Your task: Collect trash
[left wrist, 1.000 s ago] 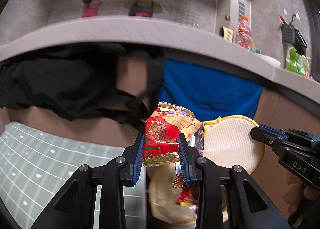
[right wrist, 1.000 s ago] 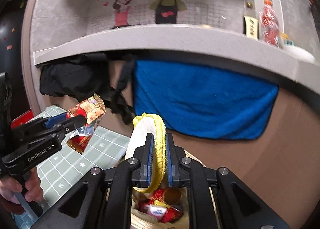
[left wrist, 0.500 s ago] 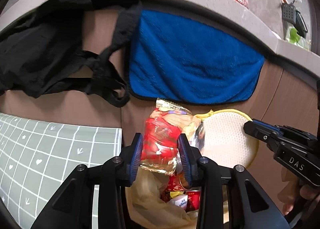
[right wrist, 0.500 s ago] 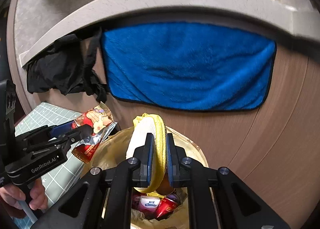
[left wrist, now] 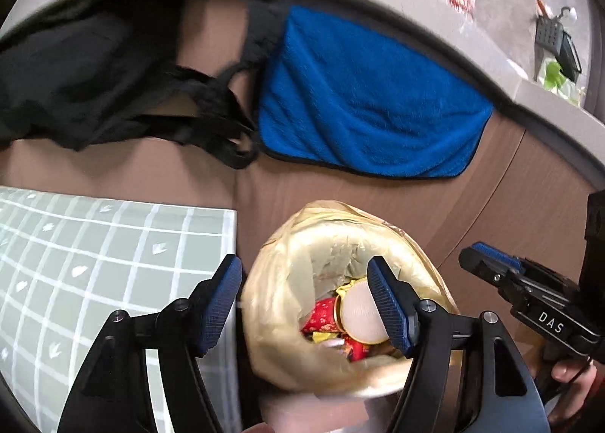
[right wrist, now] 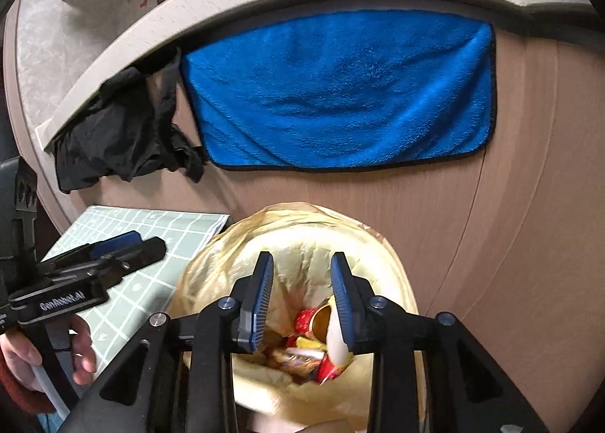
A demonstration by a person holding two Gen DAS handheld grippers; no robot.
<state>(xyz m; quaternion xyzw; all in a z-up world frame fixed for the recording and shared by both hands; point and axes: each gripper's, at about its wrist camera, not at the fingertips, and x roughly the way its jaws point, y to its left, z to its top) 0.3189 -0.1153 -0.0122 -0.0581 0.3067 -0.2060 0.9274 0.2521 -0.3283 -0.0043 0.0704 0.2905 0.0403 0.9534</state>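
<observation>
A trash bin lined with a yellowish bag (left wrist: 287, 281) (right wrist: 378, 255) stands below both grippers. Inside lie red snack wrappers (left wrist: 321, 317) (right wrist: 329, 367) and the round white pad with a yellow rim (left wrist: 359, 310) (right wrist: 334, 338). My left gripper (left wrist: 304, 302) is open and empty over the bin mouth. My right gripper (right wrist: 301, 300) is open and empty over the bin. The right gripper also shows at the right edge of the left wrist view (left wrist: 491, 263), and the left gripper at the left of the right wrist view (right wrist: 124, 247).
A table with a green checked cloth (left wrist: 94, 244) (right wrist: 151, 228) stands left of the bin. A blue towel (left wrist: 370, 100) (right wrist: 340, 92) and black cloth (left wrist: 94, 66) (right wrist: 124, 130) hang from the grey counter edge over a brown cabinet front (right wrist: 510, 206).
Both grippers opened. The red snack wrapper left my left gripper and the round pad left my right gripper; both now lie in the bin. Both views tilted down toward the bin.
</observation>
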